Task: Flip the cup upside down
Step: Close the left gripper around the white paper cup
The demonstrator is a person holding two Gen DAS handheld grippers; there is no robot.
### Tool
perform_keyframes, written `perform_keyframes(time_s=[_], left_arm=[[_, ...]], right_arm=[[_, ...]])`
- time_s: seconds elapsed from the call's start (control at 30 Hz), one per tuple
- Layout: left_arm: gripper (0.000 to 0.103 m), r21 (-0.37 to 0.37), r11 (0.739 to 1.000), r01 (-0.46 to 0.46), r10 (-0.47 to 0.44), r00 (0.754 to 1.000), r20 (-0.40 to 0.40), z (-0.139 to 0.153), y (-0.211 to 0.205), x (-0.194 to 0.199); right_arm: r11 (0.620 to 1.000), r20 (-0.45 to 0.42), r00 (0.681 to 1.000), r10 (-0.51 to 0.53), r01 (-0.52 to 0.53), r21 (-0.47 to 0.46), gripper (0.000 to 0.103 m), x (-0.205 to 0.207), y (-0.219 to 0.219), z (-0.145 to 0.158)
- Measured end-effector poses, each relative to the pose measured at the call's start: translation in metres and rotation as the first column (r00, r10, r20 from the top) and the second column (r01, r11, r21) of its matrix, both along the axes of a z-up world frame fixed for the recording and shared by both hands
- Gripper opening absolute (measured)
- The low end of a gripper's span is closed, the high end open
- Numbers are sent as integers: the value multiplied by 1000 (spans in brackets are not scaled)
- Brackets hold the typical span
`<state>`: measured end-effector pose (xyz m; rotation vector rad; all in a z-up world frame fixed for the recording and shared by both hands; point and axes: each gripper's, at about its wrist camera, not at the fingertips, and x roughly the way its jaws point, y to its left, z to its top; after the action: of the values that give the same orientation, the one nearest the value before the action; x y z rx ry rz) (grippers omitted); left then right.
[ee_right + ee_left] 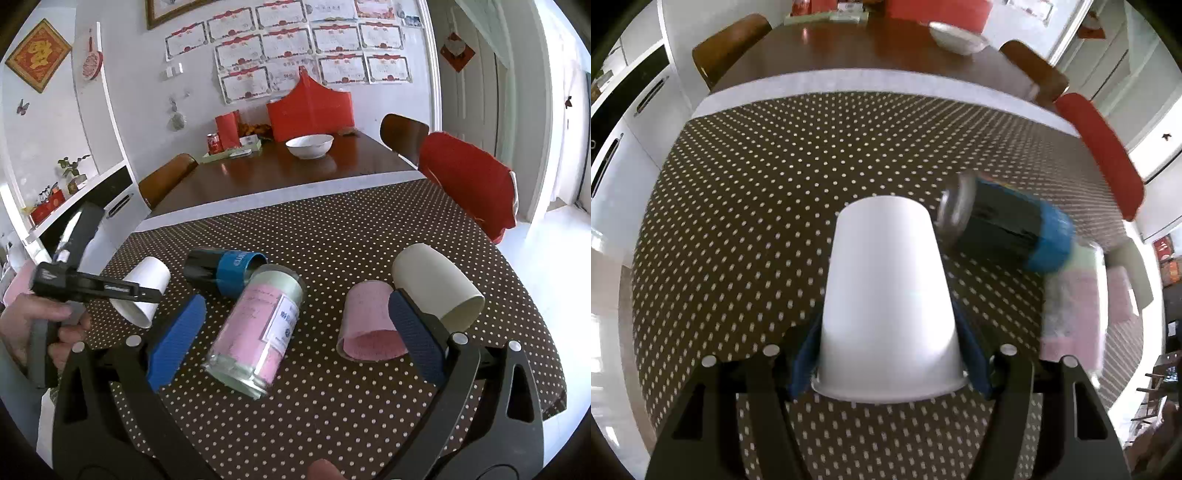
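A white paper cup (pixel 886 306) sits between the blue pads of my left gripper (pixel 888 356), which is shut on it near its rim, with the base pointing away from the camera. In the right wrist view the same cup (pixel 146 291) hangs tilted in the left gripper (pixel 122 291) above the dotted cloth. My right gripper (pixel 295 332) is open and empty above the table. A cream cup (pixel 436 288) and a pink cup (pixel 369 325) lie on their sides by its right finger.
A glass jar with a pink label (pixel 255 328) and a black and blue can (pixel 221 269) lie on the dotted cloth (pixel 332 236); the can also shows in the left wrist view (pixel 1008 221). A white bowl (pixel 309 145) stands on the far wooden table. A red-covered chair (pixel 469 177) stands at the right.
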<state>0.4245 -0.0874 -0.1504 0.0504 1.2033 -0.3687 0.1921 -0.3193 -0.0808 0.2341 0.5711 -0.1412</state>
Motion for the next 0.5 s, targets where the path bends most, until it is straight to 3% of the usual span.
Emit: perform_keyframes(time_s=[0.27, 0.5], left_arm=[[66, -68, 995, 77, -72, 995, 75, 39, -2, -80], [66, -125, 987, 99, -90, 993, 79, 34, -6, -138]], right_arm=[[1000, 36, 999, -6, 6, -8, 97, -34, 9, 10], [999, 49, 999, -23, 24, -22, 97, -67, 12, 10]])
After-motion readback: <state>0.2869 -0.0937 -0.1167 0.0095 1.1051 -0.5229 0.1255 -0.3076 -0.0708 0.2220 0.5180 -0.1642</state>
